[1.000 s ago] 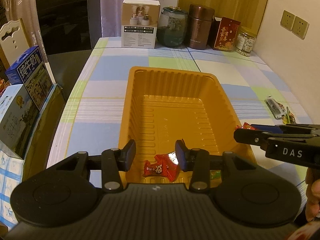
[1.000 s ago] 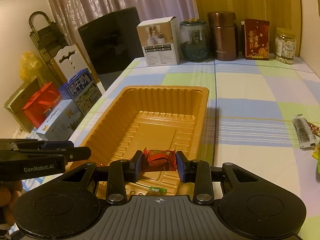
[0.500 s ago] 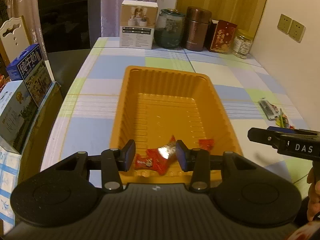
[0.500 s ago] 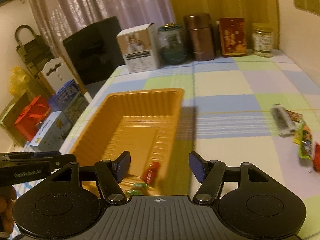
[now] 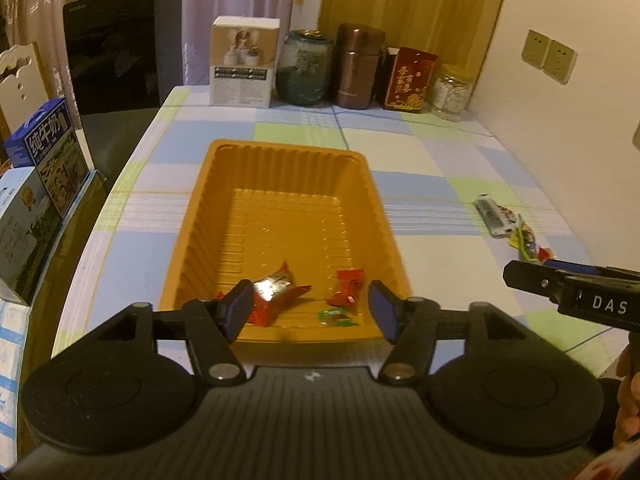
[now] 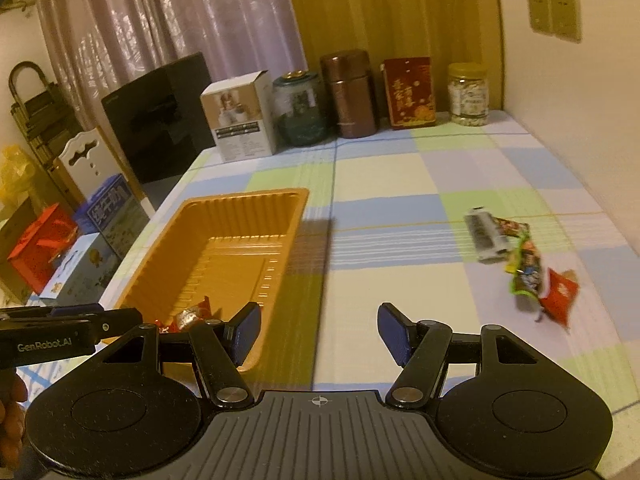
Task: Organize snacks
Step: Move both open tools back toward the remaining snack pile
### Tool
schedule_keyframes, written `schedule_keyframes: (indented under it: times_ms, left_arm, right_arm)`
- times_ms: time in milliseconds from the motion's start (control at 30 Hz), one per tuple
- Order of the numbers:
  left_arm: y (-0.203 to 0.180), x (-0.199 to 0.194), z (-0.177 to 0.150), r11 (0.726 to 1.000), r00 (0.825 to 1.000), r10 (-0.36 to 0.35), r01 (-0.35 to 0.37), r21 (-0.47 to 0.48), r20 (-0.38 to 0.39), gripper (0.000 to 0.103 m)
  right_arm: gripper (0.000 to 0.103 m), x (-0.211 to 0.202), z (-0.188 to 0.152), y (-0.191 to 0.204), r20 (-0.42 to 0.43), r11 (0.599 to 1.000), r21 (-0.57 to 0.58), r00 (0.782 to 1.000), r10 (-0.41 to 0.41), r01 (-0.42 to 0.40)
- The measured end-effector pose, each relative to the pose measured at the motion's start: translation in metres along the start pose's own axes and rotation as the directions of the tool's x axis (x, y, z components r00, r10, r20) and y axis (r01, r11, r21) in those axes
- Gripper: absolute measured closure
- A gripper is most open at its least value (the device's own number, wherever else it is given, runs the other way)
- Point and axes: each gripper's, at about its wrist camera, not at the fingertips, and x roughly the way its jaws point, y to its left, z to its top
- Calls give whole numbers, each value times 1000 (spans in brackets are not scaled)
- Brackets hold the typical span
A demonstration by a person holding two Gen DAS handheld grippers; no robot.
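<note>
open tablecloth (image 6: 400,208) (mid-table), tray (image 6: 224,204) left

home dining room: checked tablecloth (image 6: 400,168), curtains (image 6: 180,20)

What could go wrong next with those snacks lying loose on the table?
The loose snacks lie overlapping in a heap, so the open right gripper might pinch two at once or push one away. They also sit toward the table edge near the wall, where a nudge could slide them off.
</note>
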Motion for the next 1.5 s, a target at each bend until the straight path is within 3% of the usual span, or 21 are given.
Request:
schedule_keyframes:
  times_ms: [367, 533, 1167, 1500]
  left_arm:
    - [-39, -12, -4, 998, 999, -47, 46, 46, 23, 23]
    - [-58, -14, -3, 995, 998, -66, 65, 70, 23, 20]
    - [-115, -1, 1, 983, 990, -139, 136, 126, 11, 17]
    - [-153, 28, 6, 971, 984, -177, 178, 161, -17, 17]
  right_arm:
    - [38, -39, -5, -29, 32, 998, 26, 998, -57, 56]
    - [38, -52, -4, -46, 49, 995, 54, 995, -91, 88]
    - [38, -83, -12, -110, 73, 970, 143, 976, -207, 195]
    - [38, -83, -16, -151, 63, 947, 208, 963, -262, 244]
